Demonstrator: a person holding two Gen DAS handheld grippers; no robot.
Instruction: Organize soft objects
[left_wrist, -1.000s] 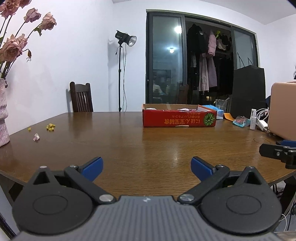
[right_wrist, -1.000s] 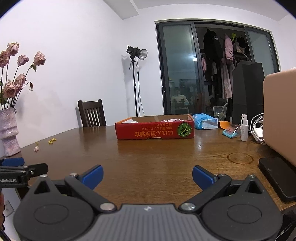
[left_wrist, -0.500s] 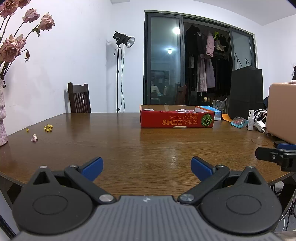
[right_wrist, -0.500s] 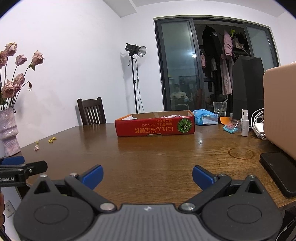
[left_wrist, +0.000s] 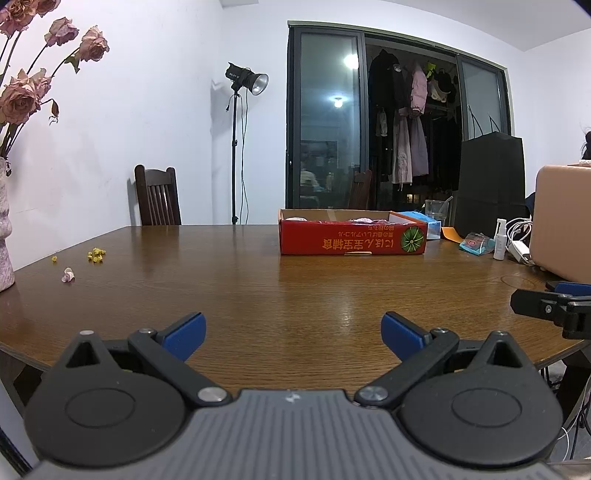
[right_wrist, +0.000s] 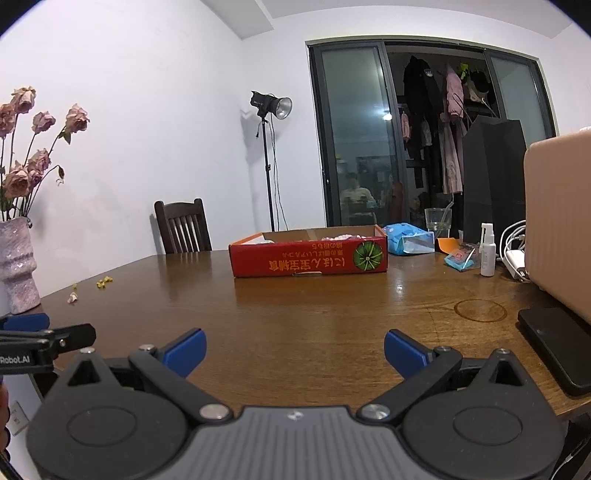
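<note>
Inside red box (left_wrist: 352, 242) — pale soft items (right_wrist: 338, 237), mostly hidden.

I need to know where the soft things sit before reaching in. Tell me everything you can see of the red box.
The red box is a shallow open-topped tray that looks like cardboard, brown inside. Its long front wall carries yellow upside-down lettering and a green round fruit picture at the right end. It lies flat on the wooden table, far from both tools. Pale pink soft things peek over its rim. A blue packet sits just beside its right end; contact cannot be told.
</note>
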